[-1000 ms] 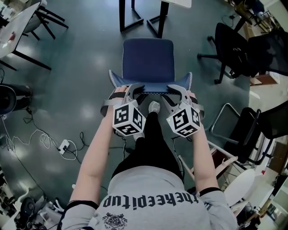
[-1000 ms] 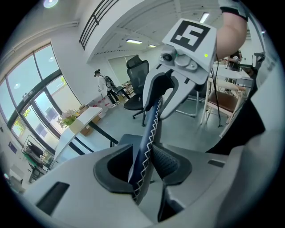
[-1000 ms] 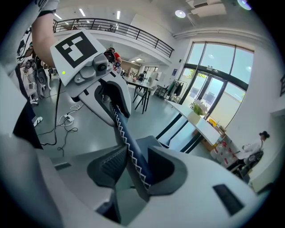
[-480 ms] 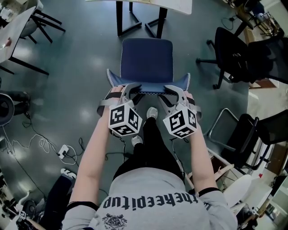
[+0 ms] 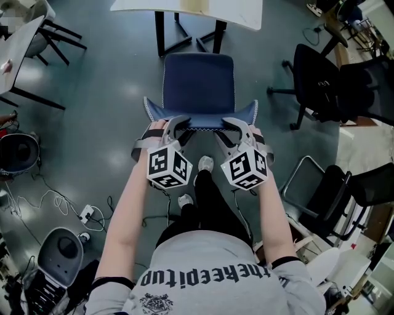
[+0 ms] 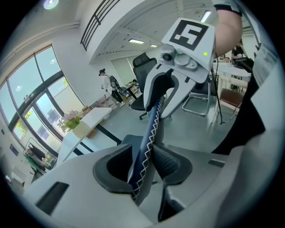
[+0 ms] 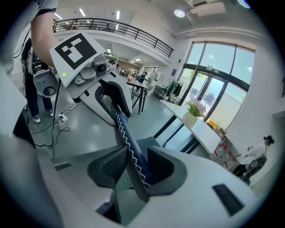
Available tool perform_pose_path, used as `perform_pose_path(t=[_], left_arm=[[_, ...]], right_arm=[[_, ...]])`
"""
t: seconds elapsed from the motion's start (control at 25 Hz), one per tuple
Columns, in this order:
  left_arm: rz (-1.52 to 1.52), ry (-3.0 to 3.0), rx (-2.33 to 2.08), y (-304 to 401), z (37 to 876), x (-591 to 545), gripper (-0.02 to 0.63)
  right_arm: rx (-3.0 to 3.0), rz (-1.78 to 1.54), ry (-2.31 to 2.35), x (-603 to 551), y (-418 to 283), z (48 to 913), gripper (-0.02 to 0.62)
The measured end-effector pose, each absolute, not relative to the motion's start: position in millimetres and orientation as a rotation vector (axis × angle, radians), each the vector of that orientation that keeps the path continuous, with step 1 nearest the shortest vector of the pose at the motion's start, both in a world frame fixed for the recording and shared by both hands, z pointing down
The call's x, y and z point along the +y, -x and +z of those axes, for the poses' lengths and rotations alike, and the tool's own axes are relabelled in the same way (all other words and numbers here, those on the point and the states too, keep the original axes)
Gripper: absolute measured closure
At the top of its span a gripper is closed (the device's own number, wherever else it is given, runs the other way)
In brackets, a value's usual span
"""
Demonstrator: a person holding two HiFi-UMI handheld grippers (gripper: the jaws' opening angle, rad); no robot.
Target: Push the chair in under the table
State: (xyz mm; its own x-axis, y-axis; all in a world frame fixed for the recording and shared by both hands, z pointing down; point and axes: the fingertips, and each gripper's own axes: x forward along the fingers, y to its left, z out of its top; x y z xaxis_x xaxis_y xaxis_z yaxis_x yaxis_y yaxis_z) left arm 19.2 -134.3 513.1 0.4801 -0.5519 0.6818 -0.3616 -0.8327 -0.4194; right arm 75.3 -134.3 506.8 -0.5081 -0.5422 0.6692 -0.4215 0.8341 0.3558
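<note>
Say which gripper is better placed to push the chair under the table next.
Neither clearly: the left gripper and right gripper each clamp the backrest near opposite ends, level with each other, so push with both.

The chair (image 5: 198,83) stands just before the table (image 5: 141,5), an office chair (image 5: 317,67) well to its right.

Steep overhead head view, two close gripper views (chair (image 5: 198,86) shared)
</note>
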Motion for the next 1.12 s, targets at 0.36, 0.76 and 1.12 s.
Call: perform_pose_path(t=[0.36,0.76,1.12], left_arm=[[-1.295,2.516,0.802,-19.6,515.5,-170.5,0.459],[-1.308,2.534,0.792,-18.3,514.8,-196.1,0.456],[-1.266,2.502,0.792,-18.2,512.7,-194.8,0.457]], right_arm=[[-2.187,-0.193,-0.691,-170.2,-75.8,508.3,0.449],[-2.188,-0.175,-0.671,-194.9,-74.4,507.4,0.453],[-2.182,-0.161,-0.683,-194.1,-74.1,507.1,0.451]])
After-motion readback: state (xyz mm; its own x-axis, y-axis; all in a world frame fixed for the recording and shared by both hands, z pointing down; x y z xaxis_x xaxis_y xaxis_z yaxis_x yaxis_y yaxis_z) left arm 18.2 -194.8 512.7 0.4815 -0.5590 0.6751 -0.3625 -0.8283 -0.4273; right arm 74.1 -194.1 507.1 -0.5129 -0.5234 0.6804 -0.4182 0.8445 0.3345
